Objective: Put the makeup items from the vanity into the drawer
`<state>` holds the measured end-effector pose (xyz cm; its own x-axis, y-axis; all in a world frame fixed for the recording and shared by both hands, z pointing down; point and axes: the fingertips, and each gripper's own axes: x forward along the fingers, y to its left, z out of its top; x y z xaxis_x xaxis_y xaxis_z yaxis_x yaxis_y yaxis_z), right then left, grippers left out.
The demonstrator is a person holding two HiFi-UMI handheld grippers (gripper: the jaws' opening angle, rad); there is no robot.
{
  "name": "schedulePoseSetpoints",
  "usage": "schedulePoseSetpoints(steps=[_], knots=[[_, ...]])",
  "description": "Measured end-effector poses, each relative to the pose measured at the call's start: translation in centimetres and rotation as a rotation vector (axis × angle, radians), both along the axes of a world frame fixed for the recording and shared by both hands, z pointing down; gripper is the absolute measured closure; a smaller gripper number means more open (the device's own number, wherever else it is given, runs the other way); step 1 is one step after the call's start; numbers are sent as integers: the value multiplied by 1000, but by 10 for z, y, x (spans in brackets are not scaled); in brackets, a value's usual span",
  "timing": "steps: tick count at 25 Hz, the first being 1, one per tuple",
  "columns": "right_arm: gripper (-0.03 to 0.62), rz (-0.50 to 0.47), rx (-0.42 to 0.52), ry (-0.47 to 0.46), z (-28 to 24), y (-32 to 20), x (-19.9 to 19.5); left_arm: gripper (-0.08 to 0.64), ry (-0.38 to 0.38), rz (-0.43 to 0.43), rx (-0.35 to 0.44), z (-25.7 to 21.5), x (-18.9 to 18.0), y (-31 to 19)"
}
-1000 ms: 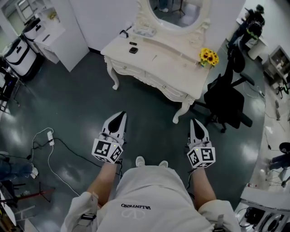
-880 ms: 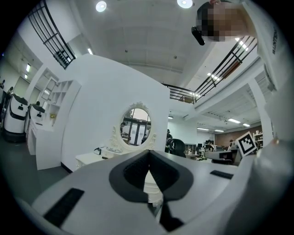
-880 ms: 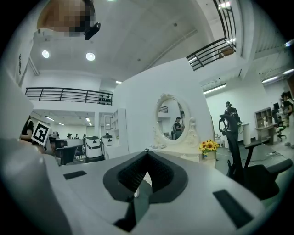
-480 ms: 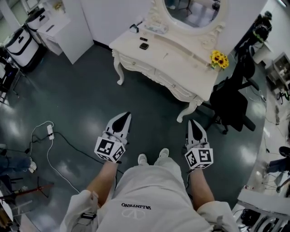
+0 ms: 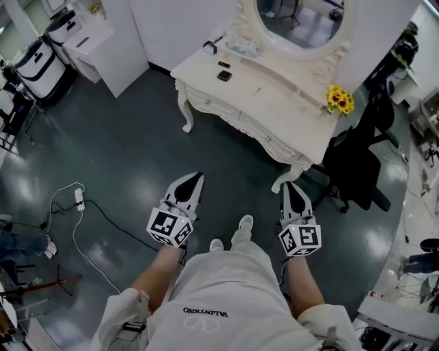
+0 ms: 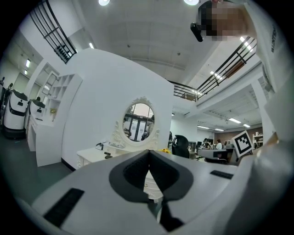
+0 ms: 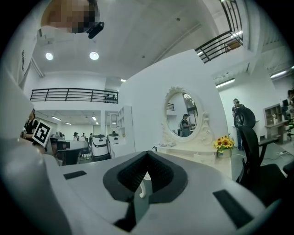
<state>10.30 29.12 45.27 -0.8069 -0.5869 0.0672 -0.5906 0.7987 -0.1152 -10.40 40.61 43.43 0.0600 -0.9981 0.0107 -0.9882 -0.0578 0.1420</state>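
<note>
**Approach to vanity under way; no item handled yet**

Compared with a second ago, the head view shows me stepping toward the vanity. One foot now leads the other where they stood level, and the vanity's near leg (image 5: pixel 287 184) now sits just beside the right claw (image 5: pixel 291 185) in the frame. The mirror (image 5: pixel 302 20) has slid to the upper right edge. Both claws have kept their pose, pointing level and ahead at the lower centre.

Left claw (image 5: pixel 195 177): its own view shows the jaws closed tip to tip with nothing between them. The right claw's view shows the same, shut and empty.

The makeup items are untouched on the tabletop (image 5: pixel 274 103) at upper centre, well apart from both claws. There is a dark compact (image 5: pixel 224 75), a smaller dark piece (image 5: pixel 223 64) behind it, something small at the far left corner (image 5: pixel 209 46) and a thin stick-like item (image 5: pixel 258 90). They are too small to identify further. The sunflowers (image 5: pixel 339 99) stand at the right end.

The drawer fronts (image 5: pixel 236 118) along the near edge look shut.

In my judgement the task proper has not begun. I still have to close the gap, then open a claw and probably a drawer before any pick.
</note>
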Motion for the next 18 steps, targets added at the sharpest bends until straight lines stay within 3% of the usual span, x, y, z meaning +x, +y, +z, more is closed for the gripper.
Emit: schedulePoseSetpoints(steps=[18], knots=[[581, -70, -10, -36, -1, -157, -4, 560, -51, -14, -2, -17, 17, -165]])
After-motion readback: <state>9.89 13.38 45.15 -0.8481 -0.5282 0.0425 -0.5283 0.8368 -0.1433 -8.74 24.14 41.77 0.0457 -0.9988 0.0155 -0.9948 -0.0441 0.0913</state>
